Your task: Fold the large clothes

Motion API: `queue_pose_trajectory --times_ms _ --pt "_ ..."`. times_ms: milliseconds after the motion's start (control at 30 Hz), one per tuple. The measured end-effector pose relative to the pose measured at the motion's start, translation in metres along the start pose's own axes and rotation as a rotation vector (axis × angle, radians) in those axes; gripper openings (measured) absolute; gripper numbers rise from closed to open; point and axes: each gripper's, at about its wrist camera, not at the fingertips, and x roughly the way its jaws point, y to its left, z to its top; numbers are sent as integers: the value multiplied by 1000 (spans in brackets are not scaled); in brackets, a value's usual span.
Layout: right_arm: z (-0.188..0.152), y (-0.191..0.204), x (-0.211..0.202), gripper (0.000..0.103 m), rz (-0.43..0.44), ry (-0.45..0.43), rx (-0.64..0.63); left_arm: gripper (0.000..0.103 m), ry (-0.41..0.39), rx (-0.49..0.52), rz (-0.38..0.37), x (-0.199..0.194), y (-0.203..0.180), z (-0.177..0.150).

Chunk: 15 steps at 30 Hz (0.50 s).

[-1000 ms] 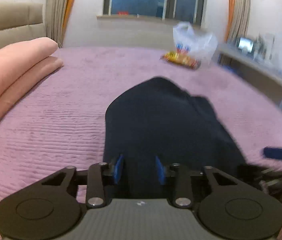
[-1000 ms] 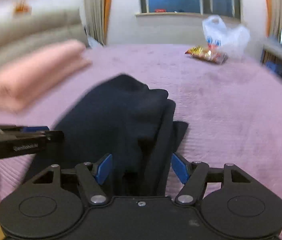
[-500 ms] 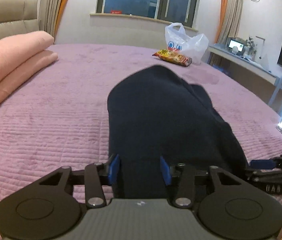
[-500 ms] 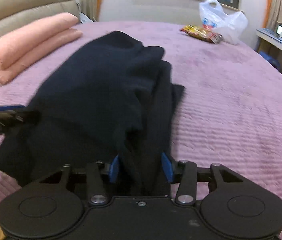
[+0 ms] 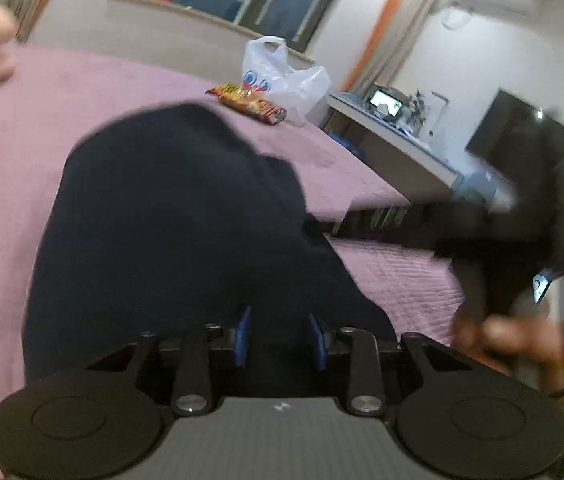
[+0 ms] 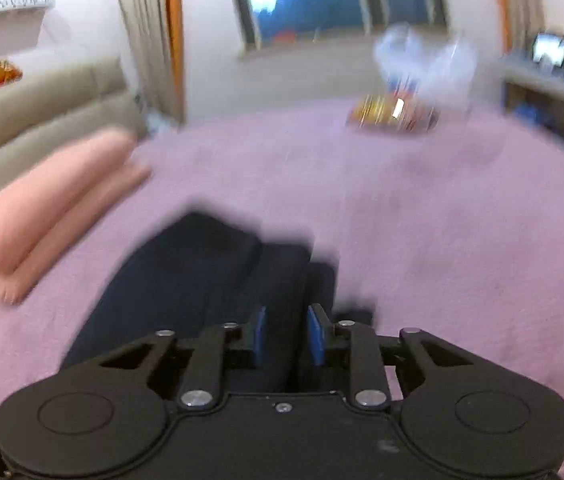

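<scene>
A dark navy garment [image 5: 170, 216] lies in a long folded heap on the purple bed cover [image 5: 10, 152]. My left gripper [image 5: 280, 338] sits at its near end. Its jaws are closing, and dark cloth fills the gap between the blue pads [image 5: 244, 336]. In the right wrist view the same garment [image 6: 186, 276] runs away from my right gripper [image 6: 287, 336]. Those jaws are closing too, with a fold of cloth between narrow-set pads [image 6: 315, 336]. Seen from the left wrist, the right gripper's blurred black body [image 5: 461, 236] reaches to the garment's right edge, with a hand [image 5: 513, 332] behind it.
A folded pink blanket [image 6: 42, 216] lies at the left of the bed by a beige headboard [image 6: 42, 112]. A white plastic bag [image 5: 282, 76] and a snack packet [image 5: 248, 104] sit at the far edge. A desk [image 5: 401, 148] and a dark screen [image 5: 533, 152] stand to the right.
Both pairs of pads have drawn much closer together around the cloth. The left view has tilted and sunk. The right gripper has swung sideways, and both views are now blurred.
</scene>
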Motion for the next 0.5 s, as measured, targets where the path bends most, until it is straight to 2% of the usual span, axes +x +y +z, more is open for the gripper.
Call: queue_pose_trajectory --times_ms 33,100,133,167,233,267,367,467,500 --pt "-12 -6 8 22 -5 40 -13 10 16 6 9 -1 0 -6" --pt "-24 -16 4 3 -33 59 -50 6 53 62 37 -5 -2 -15" --pt "-21 -20 -2 2 -37 58 -41 6 62 99 47 -8 -6 -18" --pt "-14 -25 -8 6 -67 49 -27 7 70 136 54 -13 -11 -20" --pt "6 -28 -18 25 -94 -13 3 8 60 173 70 -21 -18 -17" --pt "19 -30 -19 26 -78 -58 24 9 30 181 84 -26 -21 -12" --pt "58 -12 6 27 43 -102 -8 9 -35 163 106 -31 -20 2" --pt "81 15 41 26 169 -155 -92 8 -3 130 104 -19 -5 5" --pt "83 23 50 31 187 -152 -114 8 1 125 96 -17 -1 3"
